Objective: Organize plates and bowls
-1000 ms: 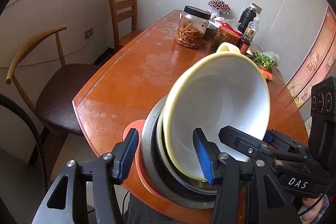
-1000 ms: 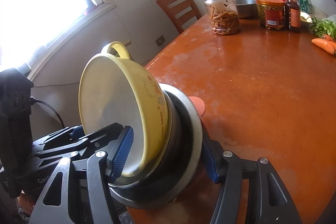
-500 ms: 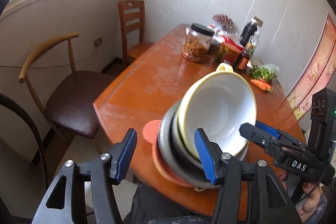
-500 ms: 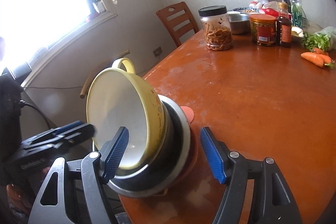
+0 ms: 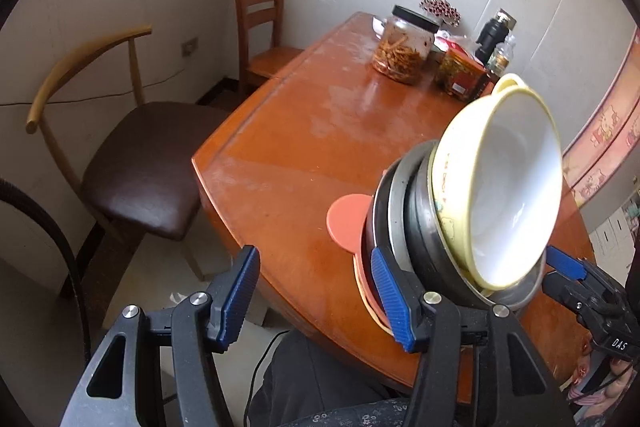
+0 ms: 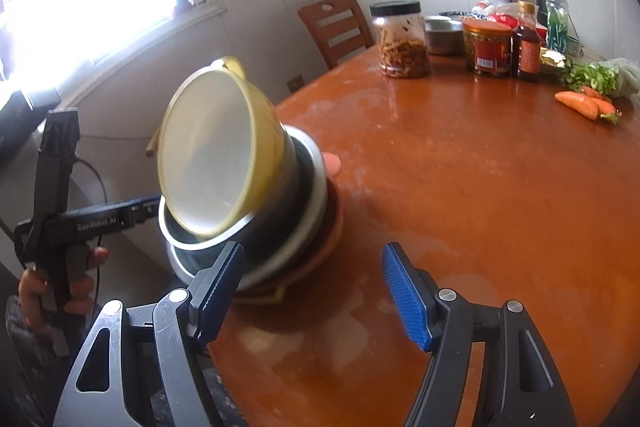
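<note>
My stack of bowls and plates sits at the near edge of the worktop, and both my jaws are spread wide with nothing in them.

The stack (image 5: 460, 227) is leaning. A yellow bowl (image 5: 500, 195) tips out of a metal bowl (image 6: 248, 227), with a metal plate and an orange plate (image 5: 346, 221) under them, close to the worktop (image 5: 312, 147) edge. I think the yellow bowl is hard and slippery, would break if it fell, and could slide out. The metal ones look tougher. The whole pile must be heavy, so I would hold it low, by the plate rims on both sides. My left gripper (image 5: 316, 295) has one finger just beside the stack. My right gripper (image 6: 316, 291) is near the stack too, but I cannot tell if it touches.
</note>
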Demonstrator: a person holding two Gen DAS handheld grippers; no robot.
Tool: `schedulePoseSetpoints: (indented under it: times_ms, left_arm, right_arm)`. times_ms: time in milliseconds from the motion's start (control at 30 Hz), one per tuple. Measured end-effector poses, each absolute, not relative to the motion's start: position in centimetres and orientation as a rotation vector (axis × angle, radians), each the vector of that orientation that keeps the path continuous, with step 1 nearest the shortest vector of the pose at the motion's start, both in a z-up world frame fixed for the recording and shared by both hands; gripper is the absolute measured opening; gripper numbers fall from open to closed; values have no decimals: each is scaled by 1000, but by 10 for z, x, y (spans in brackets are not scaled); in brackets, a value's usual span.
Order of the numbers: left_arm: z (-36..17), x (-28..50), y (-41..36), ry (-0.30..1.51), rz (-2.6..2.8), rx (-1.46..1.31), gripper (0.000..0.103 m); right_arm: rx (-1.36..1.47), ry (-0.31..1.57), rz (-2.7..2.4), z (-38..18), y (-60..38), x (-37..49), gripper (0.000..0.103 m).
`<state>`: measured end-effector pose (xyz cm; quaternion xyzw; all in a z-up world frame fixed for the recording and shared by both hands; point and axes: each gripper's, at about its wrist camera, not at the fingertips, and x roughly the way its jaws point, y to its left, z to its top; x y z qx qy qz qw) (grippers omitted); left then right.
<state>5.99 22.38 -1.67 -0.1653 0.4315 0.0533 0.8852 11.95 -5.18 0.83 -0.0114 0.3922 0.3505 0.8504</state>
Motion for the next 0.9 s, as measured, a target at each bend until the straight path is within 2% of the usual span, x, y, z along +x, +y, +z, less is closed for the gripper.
schedulePoseSetpoints:
  times_ms: [167, 433, 533, 900]
  left_arm:
    - [-16, 70, 222, 888, 86, -318, 58]
    - [-17, 91, 222, 884, 54, -309, 56]
    - [-16, 100, 217, 886, 36, -307, 52]
    - [-16, 135, 165, 913, -55, -259, 52]
  right_arm:
    - [-19, 834, 747, 2, -54, 126, 70]
    - [-49, 827, 793, 0, -40, 136, 44]
    - [-61, 818, 785, 0, -42, 138, 42]
    - [-16, 817, 690, 0, -95, 153, 40]
